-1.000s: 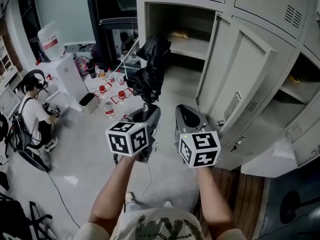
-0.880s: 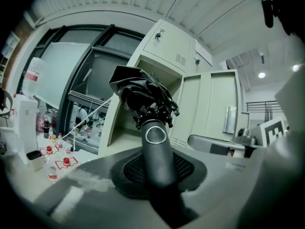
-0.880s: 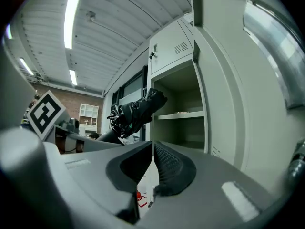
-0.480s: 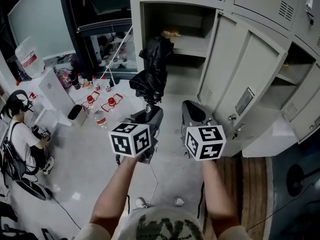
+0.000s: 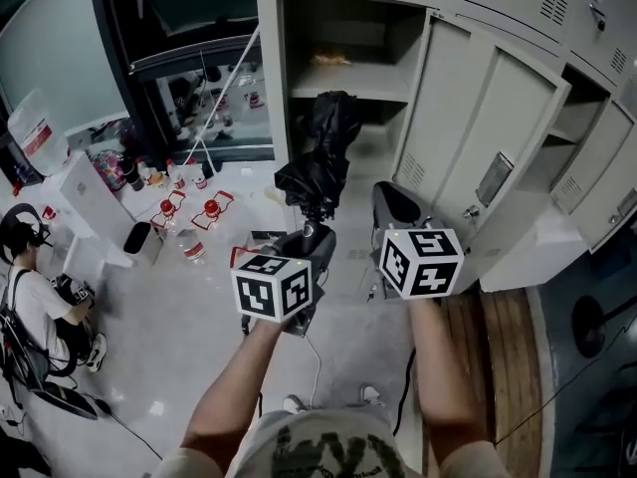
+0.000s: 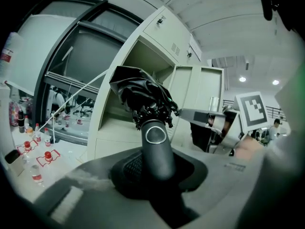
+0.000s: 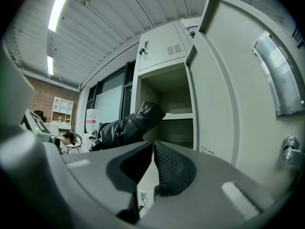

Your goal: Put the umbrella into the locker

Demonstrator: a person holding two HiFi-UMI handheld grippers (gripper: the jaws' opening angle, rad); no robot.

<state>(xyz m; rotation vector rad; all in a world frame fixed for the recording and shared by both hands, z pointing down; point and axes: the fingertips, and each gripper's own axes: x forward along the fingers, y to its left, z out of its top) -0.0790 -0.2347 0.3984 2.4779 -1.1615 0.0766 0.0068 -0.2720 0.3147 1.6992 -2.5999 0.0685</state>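
Note:
A black folded umbrella [image 5: 323, 157] slants up towards the open locker compartment [image 5: 343, 108], its tip in front of the opening. My left gripper [image 5: 311, 245] is shut on the umbrella's dark handle [image 6: 155, 149], and the bunched canopy [image 6: 142, 95] stands above the jaws in the left gripper view. My right gripper [image 5: 394, 201] hovers just right of the umbrella, near the locker door [image 5: 478, 137], with its jaws shut and nothing between them. In the right gripper view my right gripper [image 7: 151, 152] faces the locker [image 7: 171, 109], with the umbrella [image 7: 127, 127] at its left.
The locker's grey door [image 7: 228, 89] hangs open at the right. A shelf [image 5: 348, 76] inside holds something yellowish. Bottles [image 5: 194, 215] stand on the floor at the left, by a white cabinet [image 5: 75, 192] and a seated person [image 5: 30, 302]. More open lockers [image 5: 587, 157] lie to the right.
The left gripper has sunk a little and tipped the umbrella forward towards the locker opening. The view has drawn closer to the locker. The right gripper has kept beside it.

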